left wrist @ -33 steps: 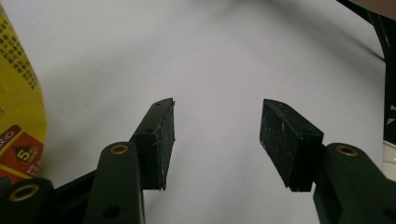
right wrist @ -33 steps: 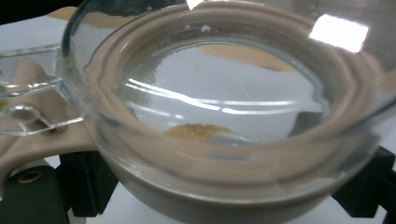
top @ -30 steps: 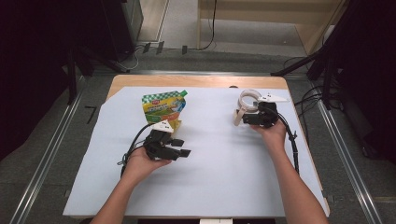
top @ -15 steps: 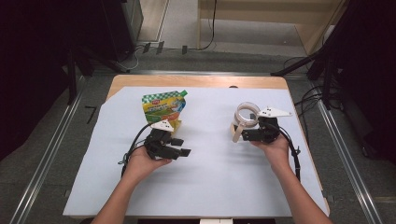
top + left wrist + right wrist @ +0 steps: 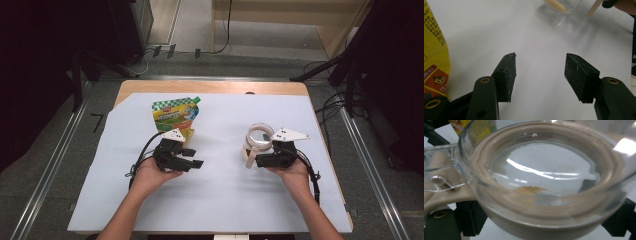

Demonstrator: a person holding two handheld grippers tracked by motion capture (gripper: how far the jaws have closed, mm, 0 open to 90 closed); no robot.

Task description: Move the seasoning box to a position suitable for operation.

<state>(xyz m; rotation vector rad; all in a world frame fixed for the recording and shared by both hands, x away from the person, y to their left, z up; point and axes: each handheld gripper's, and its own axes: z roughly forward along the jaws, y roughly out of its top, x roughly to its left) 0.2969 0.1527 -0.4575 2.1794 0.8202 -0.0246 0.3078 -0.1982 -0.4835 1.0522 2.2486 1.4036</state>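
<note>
Right black two-jaw gripper (image 5: 256, 161) clamped on a clear round glass jar with a beige plastic collar (image 5: 259, 136), jaws set against either side of the collar in the right gripper view, jar mouth (image 5: 544, 177) turned toward that camera. Left black two-jaw gripper (image 5: 540, 75) standing about half open with bare sheet between its pads, holding nothing, pointing across the table toward the jar.

Largest down to smallest:

Wooden table (image 5: 210, 87), pale edge showing along the far side. Covered almost wholly by a light blue-white sheet (image 5: 220, 200).

Green and yellow printed stand-up pouch with a green corner spout (image 5: 175, 114), lying flat on the far left part of the sheet, just beyond the left gripper and close to touching its grey three-cornered plate. Seen again as a yellow edge (image 5: 434, 50) at the left of the left gripper view.

Jar on the right half of the sheet, well apart from the pouch, just beyond the right hand (image 5: 292, 172). Clear hinged lid (image 5: 439, 167) swung open to the side of the mouth.

Pale flat wooden stick (image 5: 249, 158) slanting down beside the jar, near the right gripper's tips; cannot tell whether gripped or only leaning.

Small heap of tan granules (image 5: 530, 190) at the bottom of the jar.
</note>
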